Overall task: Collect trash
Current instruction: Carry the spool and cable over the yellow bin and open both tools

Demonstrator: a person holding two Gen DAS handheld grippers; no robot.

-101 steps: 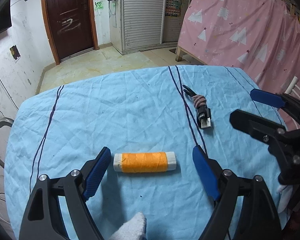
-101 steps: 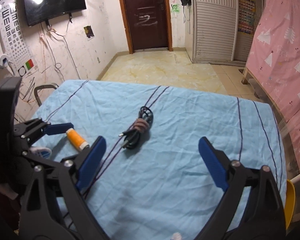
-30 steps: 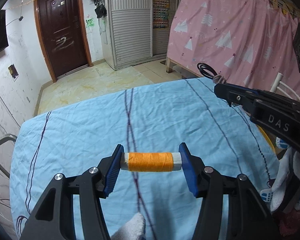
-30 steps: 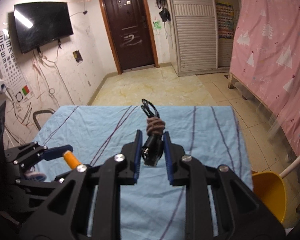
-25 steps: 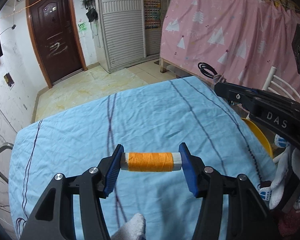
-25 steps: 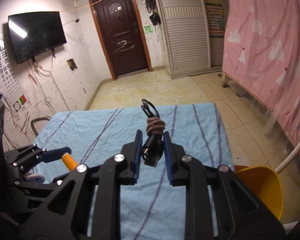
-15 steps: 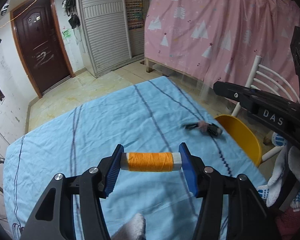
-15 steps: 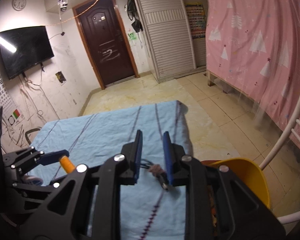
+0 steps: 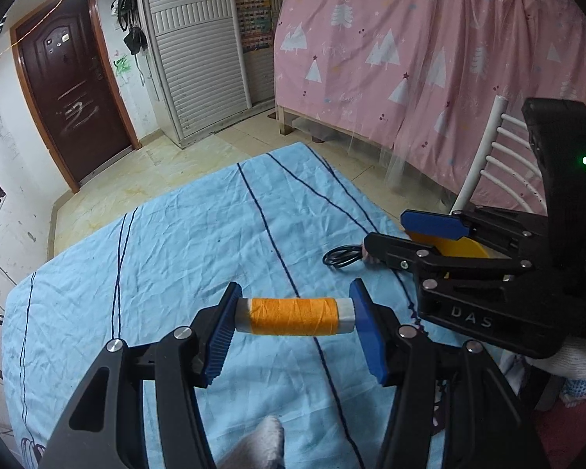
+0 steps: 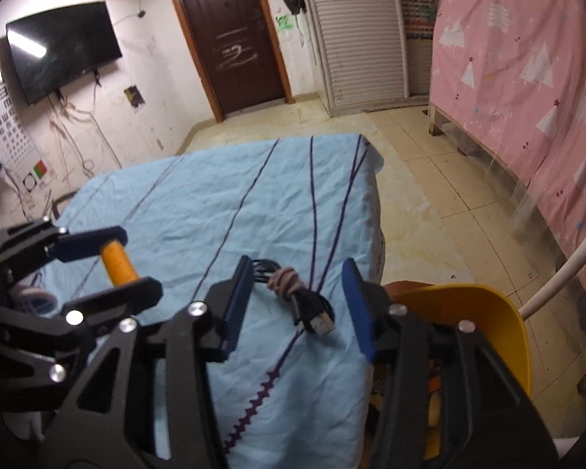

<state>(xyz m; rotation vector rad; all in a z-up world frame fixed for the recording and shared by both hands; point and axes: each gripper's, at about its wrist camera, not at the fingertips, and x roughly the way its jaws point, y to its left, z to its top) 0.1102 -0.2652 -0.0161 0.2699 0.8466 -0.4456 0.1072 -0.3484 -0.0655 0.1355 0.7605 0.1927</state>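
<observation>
The orange thread spool (image 9: 294, 316) is clamped endwise in the left gripper (image 9: 294, 326). The coiled black cable (image 10: 293, 289) lies loose at the table (image 10: 254, 195) edge between the right gripper's (image 10: 295, 308) opening jaws, beside a yellow bin (image 10: 488, 312).

Both tools: black plastic frames, silver screws, ribbed blue pads. Right tool (image 9: 386, 240) marked "DAS", green light lit. White knit glove (image 9: 578, 363) worn.
</observation>
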